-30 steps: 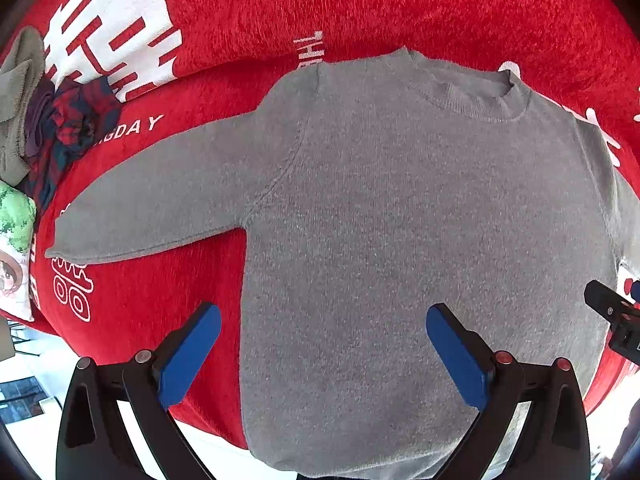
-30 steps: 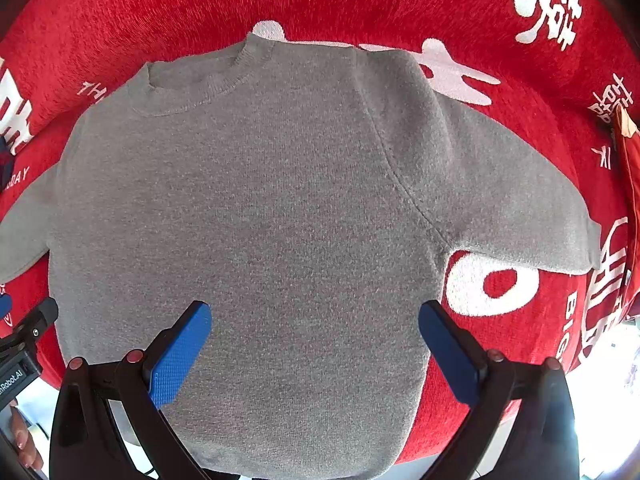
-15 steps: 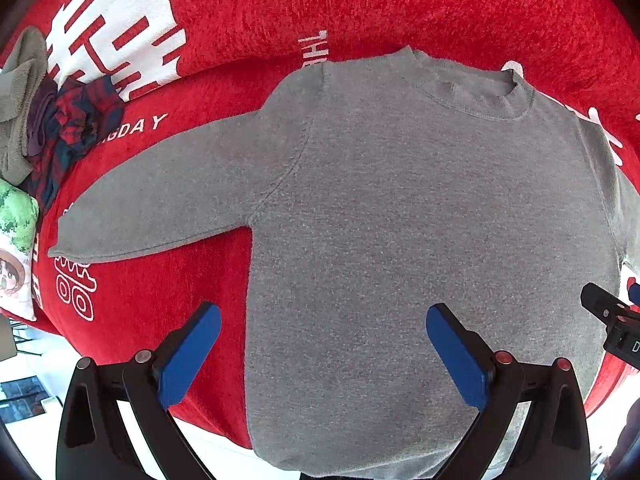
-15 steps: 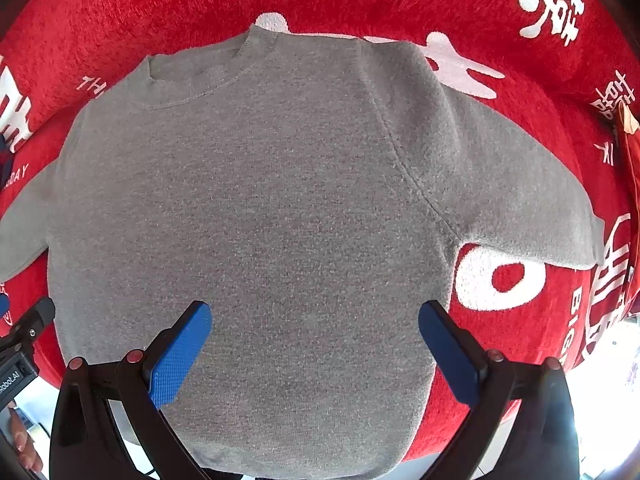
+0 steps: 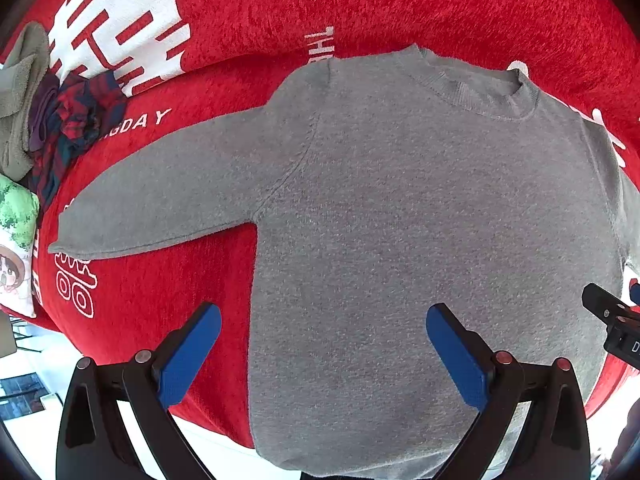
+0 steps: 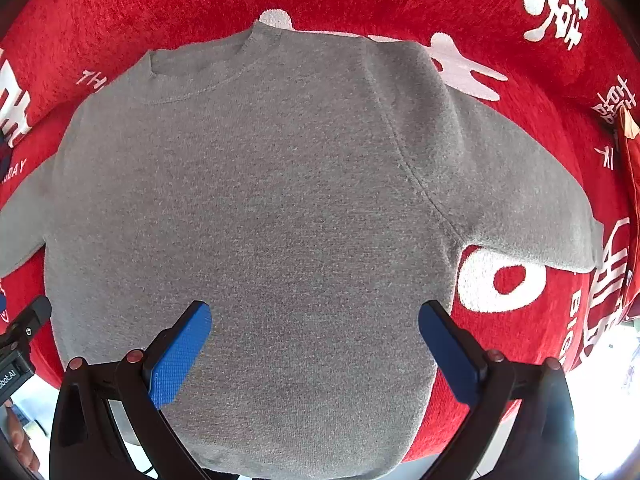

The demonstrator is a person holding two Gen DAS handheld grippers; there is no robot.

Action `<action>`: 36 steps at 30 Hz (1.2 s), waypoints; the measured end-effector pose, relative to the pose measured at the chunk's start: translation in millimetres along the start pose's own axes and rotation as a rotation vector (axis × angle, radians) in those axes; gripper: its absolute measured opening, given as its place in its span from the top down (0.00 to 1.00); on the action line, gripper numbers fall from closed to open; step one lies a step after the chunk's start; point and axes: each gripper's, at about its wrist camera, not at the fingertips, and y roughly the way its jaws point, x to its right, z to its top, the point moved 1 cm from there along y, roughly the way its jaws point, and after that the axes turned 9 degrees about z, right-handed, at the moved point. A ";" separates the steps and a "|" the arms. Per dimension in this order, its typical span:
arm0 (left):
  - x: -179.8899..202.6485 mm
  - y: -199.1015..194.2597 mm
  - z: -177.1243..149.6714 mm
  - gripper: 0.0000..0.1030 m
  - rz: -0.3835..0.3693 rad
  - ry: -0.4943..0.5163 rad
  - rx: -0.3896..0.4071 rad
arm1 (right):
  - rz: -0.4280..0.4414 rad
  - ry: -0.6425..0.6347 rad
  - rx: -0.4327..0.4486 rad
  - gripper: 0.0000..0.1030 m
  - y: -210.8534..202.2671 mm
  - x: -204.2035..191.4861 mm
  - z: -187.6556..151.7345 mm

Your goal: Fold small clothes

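A small grey sweater (image 5: 420,216) lies flat, front up, on a red cloth (image 5: 152,292) with white lettering. Its collar is at the far side and both sleeves are spread out. The sweater also fills the right wrist view (image 6: 280,200). My left gripper (image 5: 324,344) is open and empty above the sweater's lower left hem. My right gripper (image 6: 316,340) is open and empty above the lower right part of the body. The right sleeve (image 6: 520,200) reaches toward the right edge.
A pile of other clothes (image 5: 60,120), olive, purple and red plaid, sits at the far left. A green and white printed cushion (image 5: 16,240) lies below it. The red cloth's near edge (image 5: 208,428) drops off below the hem. A red item (image 6: 630,160) lies at the far right.
Both grippers have drifted slightly toward the sweater, which looks a little lower and larger in both views. Both stay open. The sweater has not moved.
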 end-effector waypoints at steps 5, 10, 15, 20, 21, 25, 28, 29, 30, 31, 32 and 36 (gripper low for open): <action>1.3 -0.2 -1.2 0.00 0.014 0.004 0.002 | 0.000 0.003 0.002 0.00 0.5 1.1 -2.6; 2.6 -0.9 -2.2 0.00 0.018 0.000 0.000 | -0.003 0.010 0.003 0.00 1.4 0.5 -3.4; 3.2 -0.5 -2.8 0.00 0.015 0.001 -0.001 | -0.004 0.010 -0.004 0.00 5.5 4.9 -6.6; 0.9 1.3 -2.7 0.00 0.011 -0.012 0.001 | -0.002 0.007 -0.007 0.00 9.2 4.1 -11.4; 0.6 2.0 -2.7 0.00 0.011 -0.012 0.003 | -0.002 0.006 -0.008 0.00 9.9 3.1 -12.5; -0.3 3.9 -3.3 0.00 0.016 -0.016 0.017 | -0.002 0.006 -0.008 0.00 11.4 0.8 -15.2; -1.9 5.7 -3.6 0.00 0.015 -0.027 0.021 | -0.004 0.005 -0.013 0.00 14.4 0.4 -9.4; -2.7 6.1 -3.9 0.00 0.016 -0.031 0.025 | -0.004 0.006 -0.014 0.00 14.8 -1.1 -10.0; -3.1 6.6 -4.0 0.00 0.017 -0.033 0.026 | -0.005 0.006 -0.014 0.00 15.5 -0.9 -10.0; -3.3 7.2 -4.2 0.00 0.018 -0.033 0.026 | -0.005 0.006 -0.015 0.00 16.2 -0.6 -10.0; -3.8 7.8 -4.5 0.00 0.019 -0.033 0.030 | -0.005 0.007 -0.016 0.00 16.7 -0.8 -10.8; -5.2 10.8 -5.3 0.00 0.018 -0.039 0.026 | -0.004 0.005 -0.018 0.00 18.8 -2.2 -12.0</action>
